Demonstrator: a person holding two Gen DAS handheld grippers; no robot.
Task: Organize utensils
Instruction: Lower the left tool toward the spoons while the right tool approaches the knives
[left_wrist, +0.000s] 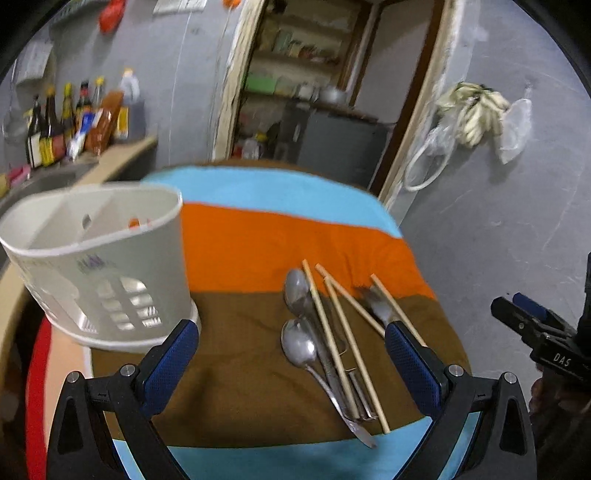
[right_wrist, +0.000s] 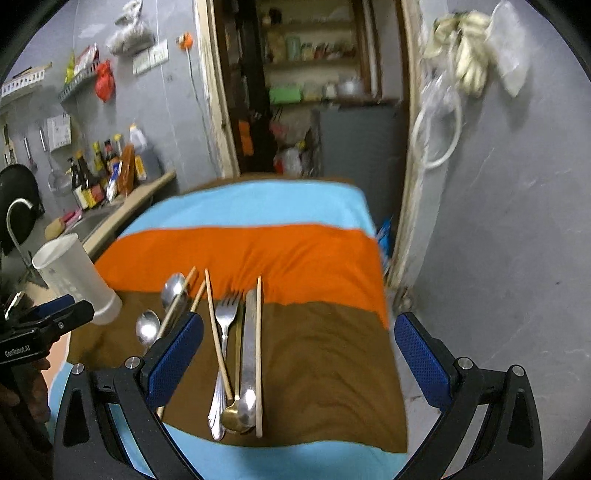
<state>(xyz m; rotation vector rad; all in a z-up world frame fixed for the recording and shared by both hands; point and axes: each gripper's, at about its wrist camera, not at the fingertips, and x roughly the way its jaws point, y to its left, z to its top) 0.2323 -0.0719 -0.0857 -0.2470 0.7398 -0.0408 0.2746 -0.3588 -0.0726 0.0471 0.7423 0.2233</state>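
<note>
A pile of utensils lies on the striped cloth (left_wrist: 258, 240): two spoons (left_wrist: 300, 345), a fork (left_wrist: 376, 306), a knife (right_wrist: 249, 343) and several wooden chopsticks (left_wrist: 345, 343). In the right wrist view the fork (right_wrist: 225, 321) lies between chopsticks (right_wrist: 258, 354), with the spoons (right_wrist: 147, 326) to the left. A white utensil holder (left_wrist: 99, 258) stands at the left; it also shows in the right wrist view (right_wrist: 75, 277). My left gripper (left_wrist: 291, 358) is open above the cloth, the utensils between its fingers. My right gripper (right_wrist: 299, 354) is open above the utensils.
The cloth-covered table (right_wrist: 258, 203) has a drop on its right side to a grey floor (left_wrist: 498, 221). A counter with sauce bottles (left_wrist: 66, 118) and a sink (right_wrist: 92, 221) is at the left. A doorway with shelves (right_wrist: 314, 74) is behind. Bananas (left_wrist: 476, 110) hang on the wall.
</note>
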